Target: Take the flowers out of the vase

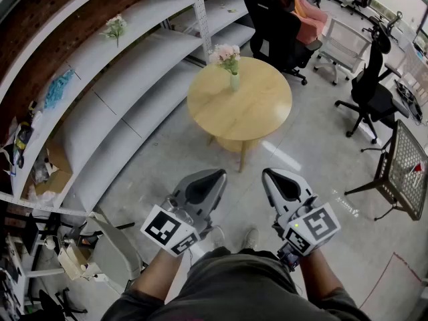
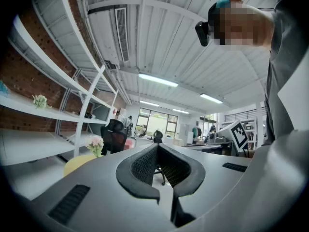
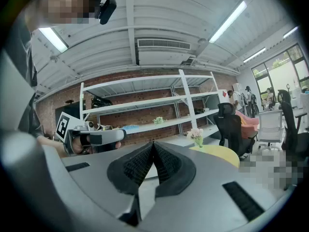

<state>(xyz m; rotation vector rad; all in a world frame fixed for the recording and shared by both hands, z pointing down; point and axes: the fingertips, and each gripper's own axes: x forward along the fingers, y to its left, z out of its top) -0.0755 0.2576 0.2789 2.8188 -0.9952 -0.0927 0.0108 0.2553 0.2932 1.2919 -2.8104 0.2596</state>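
Observation:
Pink flowers [image 1: 225, 54] stand in a small pale green vase [image 1: 234, 81] near the far edge of a round wooden table [image 1: 251, 112]. Both grippers are held side by side well short of the table, over the floor. My left gripper [image 1: 219, 173] is shut with nothing in it, and my right gripper [image 1: 267, 173] is shut and empty too. The left gripper view shows its jaws [image 2: 157, 146] closed tip to tip, with the flowers [image 2: 95, 141] small and far off to the left. In the right gripper view the flowers [image 3: 195, 133] stand right of the closed tips [image 3: 153, 144].
Long white shelves [image 1: 127, 79] run along the brick wall at left, with another flower bunch [image 1: 115, 27] on one. Black office chairs [image 1: 277, 25] [image 1: 371, 95] and a white chair [image 1: 342, 45] stand behind and to the right of the table. A mesh-top side table [image 1: 404, 169] is at right.

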